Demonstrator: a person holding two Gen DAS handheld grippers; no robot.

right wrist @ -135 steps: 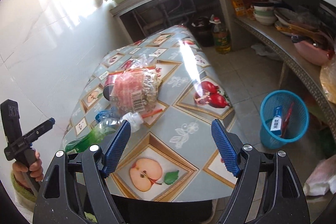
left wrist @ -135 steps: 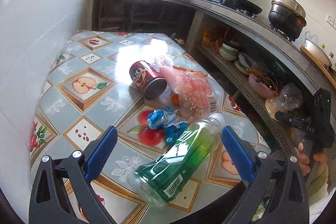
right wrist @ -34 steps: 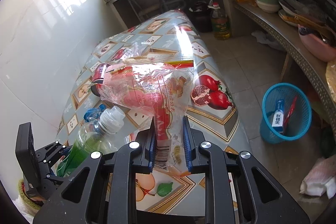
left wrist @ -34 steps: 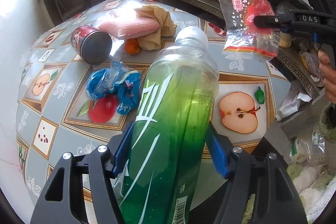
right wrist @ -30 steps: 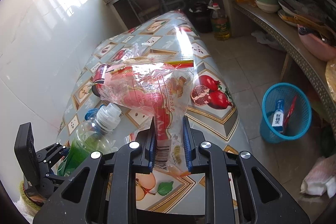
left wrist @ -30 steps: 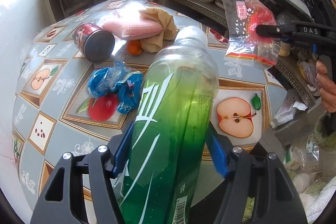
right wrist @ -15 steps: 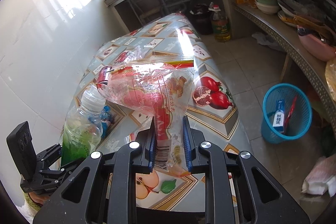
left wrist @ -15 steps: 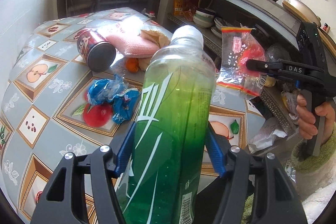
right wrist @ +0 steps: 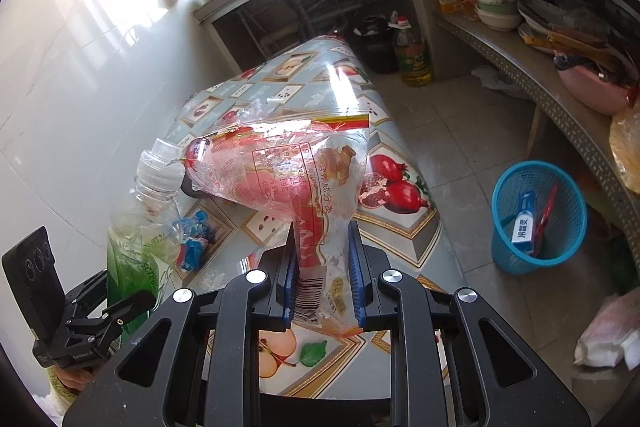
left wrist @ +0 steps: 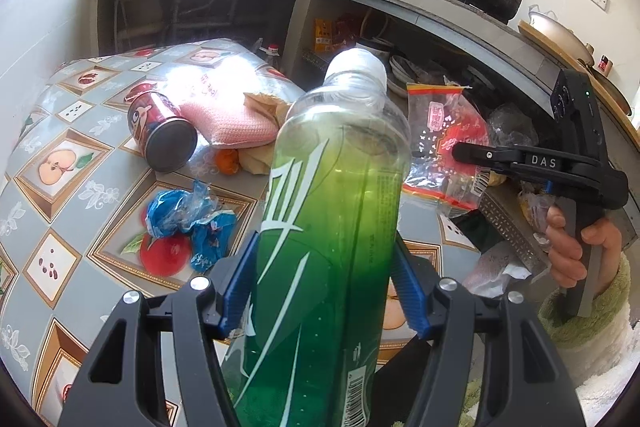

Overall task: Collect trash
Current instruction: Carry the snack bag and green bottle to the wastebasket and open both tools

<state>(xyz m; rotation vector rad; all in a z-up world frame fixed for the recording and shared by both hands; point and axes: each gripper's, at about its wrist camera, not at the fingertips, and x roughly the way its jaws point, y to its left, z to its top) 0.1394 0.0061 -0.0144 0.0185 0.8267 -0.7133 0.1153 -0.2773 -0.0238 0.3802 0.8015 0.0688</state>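
While the left gripper [left wrist: 326, 291] pinches a tall clear plastic bottle with a green lower half and a white cap [left wrist: 336, 227] between its blue pads, the bottle stands nearly upright above the near edge of the table covered with a grey-blue fruit-print oilcloth [left wrist: 60, 187]. The right gripper [right wrist: 322, 267] has its jaws drawn close together on the lower, barcode end of a crinkled clear plastic snack bag with red printing [right wrist: 288, 167], which fans out above the pads and hangs over the table. Still lying on the oilcloth are a red drink can on its side [left wrist: 162, 135], a crumpled blue foil wrapper [left wrist: 188, 223], a pink textured packet [left wrist: 222, 111], a scrap of brown paper [left wrist: 264, 107] and a small orange object [left wrist: 226, 161], too small to make out. In the right wrist view a round blue plastic mesh waste basket [right wrist: 538, 219] stands on the tiled floor beside the table's far corner and well apart from both grippers; it already holds a blue-and-white carton [right wrist: 524, 227] and a thin red piece. A person's hand [left wrist: 576, 247] in a green fleecy sleeve grips the right gripper's handle.
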